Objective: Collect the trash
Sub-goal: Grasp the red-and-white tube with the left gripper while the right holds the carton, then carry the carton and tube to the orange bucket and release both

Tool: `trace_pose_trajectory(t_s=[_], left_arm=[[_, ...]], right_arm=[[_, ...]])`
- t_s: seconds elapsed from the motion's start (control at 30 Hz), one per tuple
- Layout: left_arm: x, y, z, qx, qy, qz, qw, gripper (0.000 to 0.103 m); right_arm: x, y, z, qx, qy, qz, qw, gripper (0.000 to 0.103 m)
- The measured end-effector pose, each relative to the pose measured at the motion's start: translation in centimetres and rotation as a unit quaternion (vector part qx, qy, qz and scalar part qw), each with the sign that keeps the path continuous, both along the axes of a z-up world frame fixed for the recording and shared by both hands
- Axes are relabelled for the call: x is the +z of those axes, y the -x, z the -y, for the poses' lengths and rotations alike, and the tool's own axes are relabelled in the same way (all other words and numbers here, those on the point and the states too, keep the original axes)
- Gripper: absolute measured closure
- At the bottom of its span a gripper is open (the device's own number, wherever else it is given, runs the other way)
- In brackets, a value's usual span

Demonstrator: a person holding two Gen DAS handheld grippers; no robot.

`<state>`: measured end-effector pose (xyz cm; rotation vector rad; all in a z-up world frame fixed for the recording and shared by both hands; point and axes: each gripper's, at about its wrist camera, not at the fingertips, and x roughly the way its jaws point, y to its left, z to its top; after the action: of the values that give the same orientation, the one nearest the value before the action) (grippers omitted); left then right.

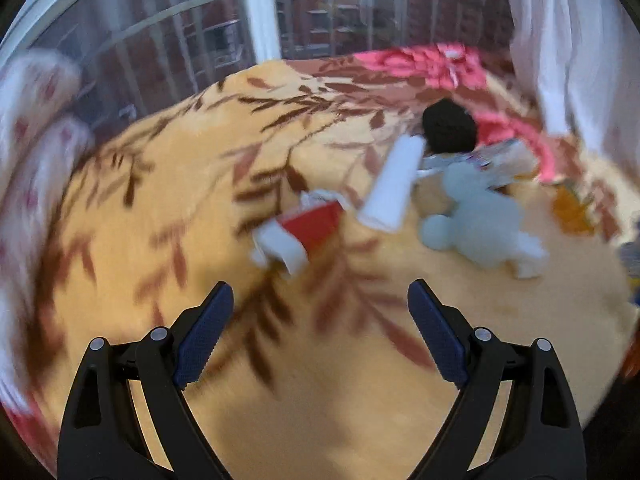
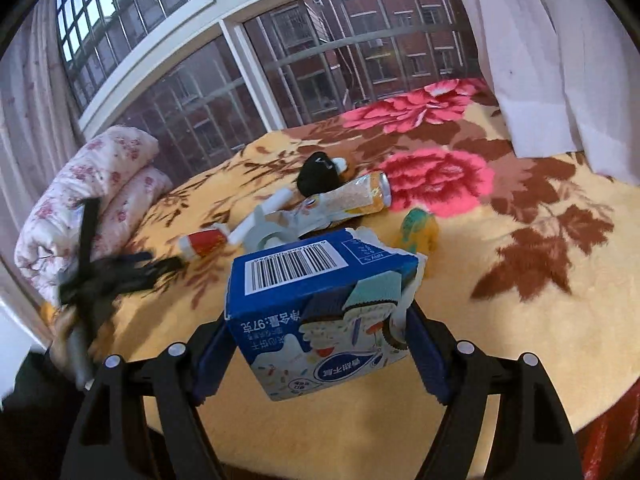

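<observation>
bare blanket (image 1: pixel 320 380) ahead, litter seemingly beyond

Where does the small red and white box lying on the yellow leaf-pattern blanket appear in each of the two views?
Left wrist view: the small red and white box lies centre, just beyond the open left gripper.
Right wrist view: the box is left of centre, behind the blue carton.
Shared landmark: the black round plush.

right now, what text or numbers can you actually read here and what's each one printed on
"97克", seen upside down in white, on the blue carton between the right gripper's jaws.
A barcode on the carton's top face: its digits are too small to read.
Other white characters and a round blue badge on the carton's front: upside down and too small to be sure of.
The orange packet on the bed: print unreadable.
The left wrist view is motion-blurred; nothing readable on the red and white box.
</observation>
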<state>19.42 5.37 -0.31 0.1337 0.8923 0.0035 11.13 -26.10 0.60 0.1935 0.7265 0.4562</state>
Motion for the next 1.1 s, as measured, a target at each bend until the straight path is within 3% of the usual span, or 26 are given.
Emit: trace_pose_trajectory(t_s=[0.13,0.27,0.3,0.37,0.4,0.5,0.7,0.93,1.1], left_arm=[[-1.2,-3.6,-0.1,-0.040,-0.073,-0.030,0.9961,0.016],[-2.3,-5.9,0.6,-0.079,-0.101,-0.049,0.9905,0.017],[-2.7,-6.5,0.8,-0.080,-0.110,-0.053,0.9892,0.023],[-3.7,-7.3,0.9,-0.081,-0.108,-0.078,0.9877,0.060],[-4.2,-7.6,0.7,-0.074,-0.099,-0.092,0.9881,0.067],[-4.5,-7.0,0.8,-0.061,-0.092,-0.071,0.9914,0.072],[-3.5,-3.4,0.9,-0.005,-0.047,-0.033,0.9983,0.078],[0.2,6.1,2.6,0.039,-0.004,0.029,0.9988,0.078],[1.3,13.1,4.8,0.035,0.015,0.053,0.9979,0.078]], right_arm=[[-0.6,1.1,-0.1,0.004,0.000,-0.003,1.000,0.027],[-1.2,1.0,-0.3,0.006,-0.009,-0.014,1.000,0.027],[-1.3,0.9,-0.4,0.006,-0.011,-0.015,1.000,0.027],[-1.4,0.8,-0.7,0.008,-0.012,-0.016,1.000,0.027],[-1.5,0.7,-0.9,0.010,-0.014,-0.017,1.000,0.027],[-1.5,0.7,-1.4,0.012,-0.015,-0.015,1.000,0.027],[-1.5,1.0,-2.3,0.018,0.001,0.000,1.000,0.027],[-0.9,2.6,-2.6,0.024,0.000,0.009,1.000,0.027],[0.5,5.6,-3.4,0.053,0.015,0.030,0.998,0.027]])
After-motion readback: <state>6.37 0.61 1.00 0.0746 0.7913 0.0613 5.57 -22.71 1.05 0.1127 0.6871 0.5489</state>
